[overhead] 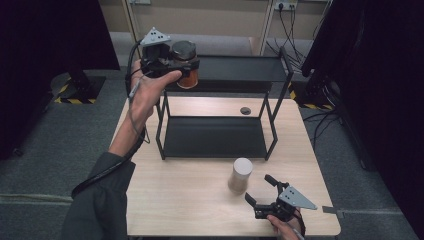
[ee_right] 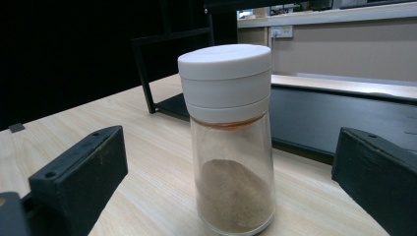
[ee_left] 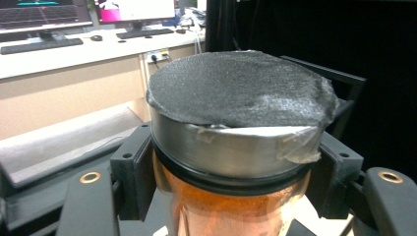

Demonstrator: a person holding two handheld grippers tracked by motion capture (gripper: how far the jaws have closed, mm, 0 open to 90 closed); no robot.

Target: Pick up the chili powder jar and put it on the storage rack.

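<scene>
A: Where's our left gripper [overhead: 181, 64]?

B: We have it raised by the rack's [overhead: 235, 70] top shelf, at its left end, pinching the orange jar [overhead: 186, 62] just under its metal lid. In the left gripper view our jaws press both sides of the jar [ee_left: 231, 196].

A: And our right gripper [overhead: 261, 192]?

B: We hold it low over the table [overhead: 180, 195], jaws spread wide. The shaker [overhead: 240, 175] stands upright just ahead of them, untouched; in the right gripper view the shaker [ee_right: 231, 147] sits between our jaws, apart from both.
</scene>
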